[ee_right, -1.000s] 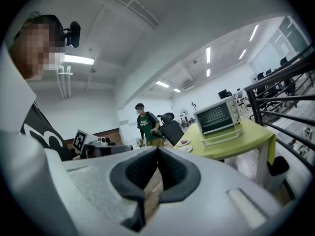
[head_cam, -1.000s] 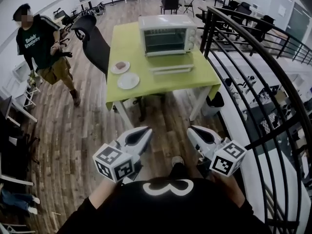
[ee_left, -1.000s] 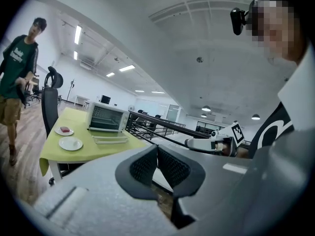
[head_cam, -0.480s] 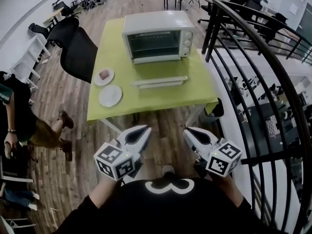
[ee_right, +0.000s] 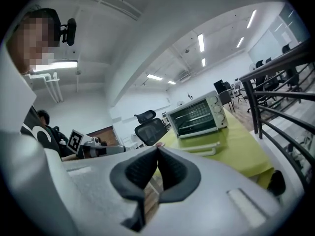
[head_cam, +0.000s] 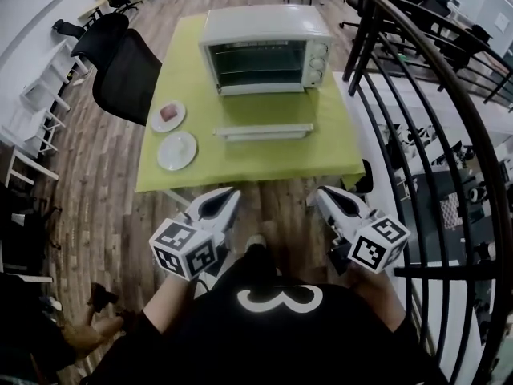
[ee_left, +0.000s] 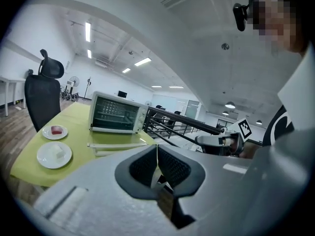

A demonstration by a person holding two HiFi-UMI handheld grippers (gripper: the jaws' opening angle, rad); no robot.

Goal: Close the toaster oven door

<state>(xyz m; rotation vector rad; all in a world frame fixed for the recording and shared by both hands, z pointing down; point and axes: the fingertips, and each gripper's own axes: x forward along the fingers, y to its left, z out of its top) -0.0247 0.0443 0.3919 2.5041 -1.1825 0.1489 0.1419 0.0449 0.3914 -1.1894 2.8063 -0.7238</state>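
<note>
A white toaster oven (head_cam: 266, 49) stands at the far side of a green table (head_cam: 313, 155), its door (head_cam: 264, 131) dropped flat toward me. The oven also shows in the left gripper view (ee_left: 117, 113) and the right gripper view (ee_right: 198, 115). My left gripper (head_cam: 231, 193) is shut with nothing in it, held near my chest short of the table's near edge. At the same height on the other side, my right gripper (head_cam: 324, 192) is likewise shut and empty. Both are well apart from the oven.
Two white plates sit on the table's left, one (head_cam: 169, 115) with a reddish piece of food, one (head_cam: 177, 150) with a pale piece. A black office chair (head_cam: 122, 62) stands left of the table. A black curved railing (head_cam: 437, 111) runs close along the right.
The table and oven have come nearer in the head view as I walked up. The person at the left has dropped out of sight. Both grippers stayed shut.
</note>
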